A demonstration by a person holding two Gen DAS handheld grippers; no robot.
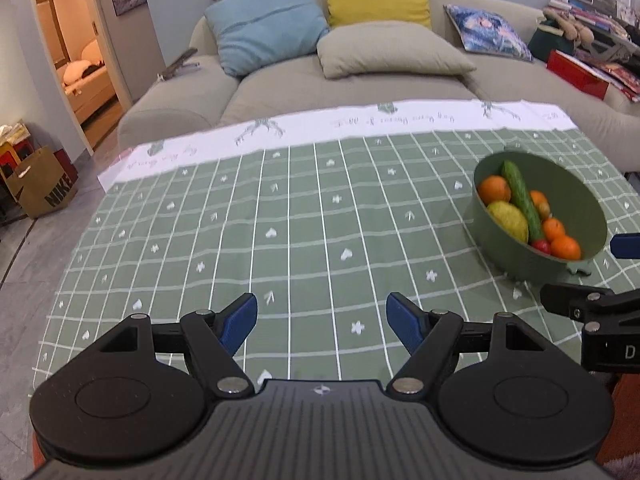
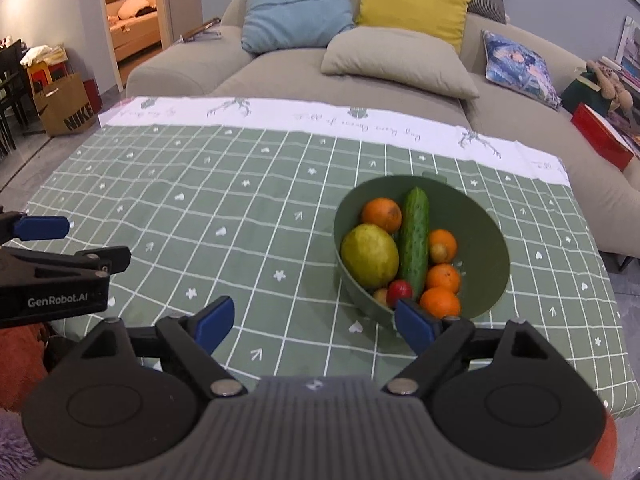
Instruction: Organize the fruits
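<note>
A green bowl (image 2: 486, 240) stands on the right part of the table and also shows in the left wrist view (image 1: 576, 200). It holds a cucumber (image 2: 415, 238), a yellow-green fruit (image 2: 370, 256), several oranges (image 2: 382, 214), and a small red fruit (image 2: 400, 291). My right gripper (image 2: 316, 322) is open and empty, just in front of the bowl's near rim. My left gripper (image 1: 322, 322) is open and empty over bare cloth, left of the bowl.
A green checked tablecloth (image 1: 280, 220) with a white border covers the table. A beige sofa (image 2: 360, 80) with several cushions stands behind it. A paper bag (image 2: 64, 108) is on the floor at the far left. Red boxes and clutter (image 2: 600, 136) lie at the right.
</note>
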